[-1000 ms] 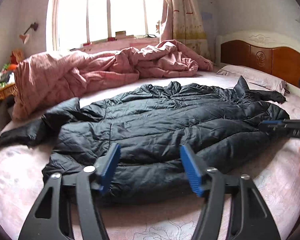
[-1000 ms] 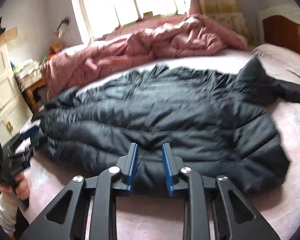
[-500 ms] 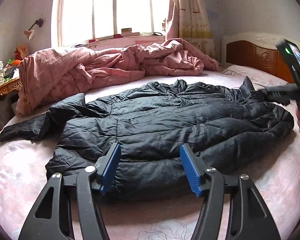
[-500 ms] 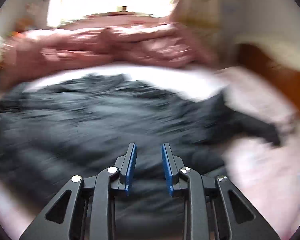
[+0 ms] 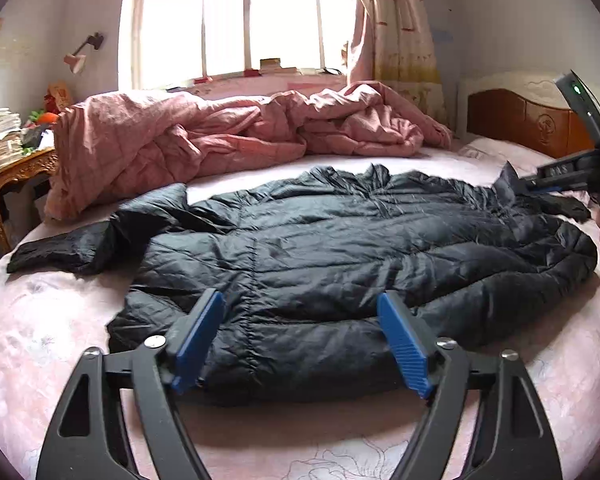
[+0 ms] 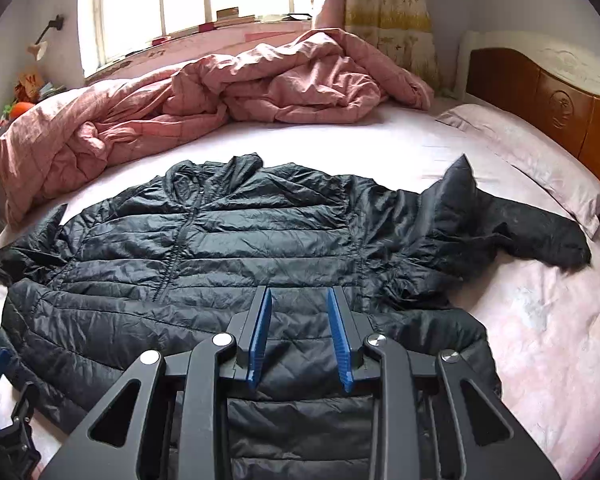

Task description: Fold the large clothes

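A black quilted puffer jacket (image 5: 340,256) lies spread flat on the bed, front up, sleeves out to both sides; it also shows in the right wrist view (image 6: 236,248). My left gripper (image 5: 300,332) is wide open and empty, hovering just before the jacket's near hem. My right gripper (image 6: 299,328) is open with a narrower gap, empty, held above the jacket's lower right part. The right gripper's body shows at the right edge of the left wrist view (image 5: 580,168), near the right sleeve (image 6: 540,232).
A crumpled pink quilt (image 5: 220,136) lies along the far side of the bed below the window. A pink pillow (image 6: 540,160) and a wooden headboard (image 6: 560,108) are on the right. A cluttered side table (image 5: 12,160) stands at the left.
The right gripper swung from the jacket's hem up and over to its right side, and its jaws opened a little wider. The left gripper moved slightly back and stayed wide open.
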`<state>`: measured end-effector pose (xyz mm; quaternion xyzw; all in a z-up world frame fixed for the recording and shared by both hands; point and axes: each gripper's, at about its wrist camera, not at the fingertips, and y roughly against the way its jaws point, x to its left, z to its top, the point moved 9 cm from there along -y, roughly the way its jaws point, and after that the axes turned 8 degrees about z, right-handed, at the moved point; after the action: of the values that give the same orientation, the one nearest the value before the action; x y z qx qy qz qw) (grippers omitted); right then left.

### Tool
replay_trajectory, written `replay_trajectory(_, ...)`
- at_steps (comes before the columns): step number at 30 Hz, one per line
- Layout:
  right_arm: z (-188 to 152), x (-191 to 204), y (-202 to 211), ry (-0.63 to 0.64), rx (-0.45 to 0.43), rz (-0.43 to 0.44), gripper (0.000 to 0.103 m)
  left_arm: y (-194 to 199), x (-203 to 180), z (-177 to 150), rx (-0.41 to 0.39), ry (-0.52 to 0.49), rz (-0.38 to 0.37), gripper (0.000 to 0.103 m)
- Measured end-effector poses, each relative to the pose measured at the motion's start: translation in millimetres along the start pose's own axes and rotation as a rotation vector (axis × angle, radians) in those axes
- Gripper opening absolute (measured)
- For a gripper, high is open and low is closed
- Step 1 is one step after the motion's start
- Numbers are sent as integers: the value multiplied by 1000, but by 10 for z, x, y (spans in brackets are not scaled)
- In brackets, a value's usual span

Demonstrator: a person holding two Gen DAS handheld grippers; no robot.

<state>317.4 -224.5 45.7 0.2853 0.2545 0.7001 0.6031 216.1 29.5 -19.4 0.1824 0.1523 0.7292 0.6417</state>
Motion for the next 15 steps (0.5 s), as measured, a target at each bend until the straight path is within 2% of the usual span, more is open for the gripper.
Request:
replay_trajectory(1, -3, 13, 33, 2, -11, 32, 32, 30, 2, 25, -12, 0, 0, 83)
replay_trajectory(2, -17, 31, 82, 16, -33, 72, 37, 50, -1, 49, -19, -7, 1, 84)
replay_trajectory(3, -47, 20, 113, 26, -39, 75, 48, 76, -22, 94, -28, -25, 8, 84)
replay_trajectory(5, -101, -48, 262, 32, -102, 116, 52, 138, -46, 241, -64, -48, 38, 84)
replay_trajectory(6, -156, -119, 327, 29, -116, 109, 60, 175, -49, 347, -89, -45, 49, 84)
replay_trajectory(7, -230, -215, 367, 23, -70, 69, 63, 200, -63, 449, -106, -36, 42, 89)
replay_trajectory(8, -266, -266, 424, 16, -44, 82, 64, 217, -99, 574, -122, -32, 15, 96)
replay_trajectory(10, -201, -315, 654, -13, -154, 260, 70, 218, -197, 805, -152, -50, -23, 101)
replay_trajectory(11, -154, -415, 705, -21, -200, 242, 81, 208, -249, 897, -162, -69, -30, 101)
replay_trajectory(13, -72, -704, 775, 1, -300, 88, 82, 201, -401, 1050, -189, -122, -66, 103)
replay_trajectory(15, -48, -937, 776, 10, -313, 33, 82, 233, -495, 1126, -234, -152, -73, 103)
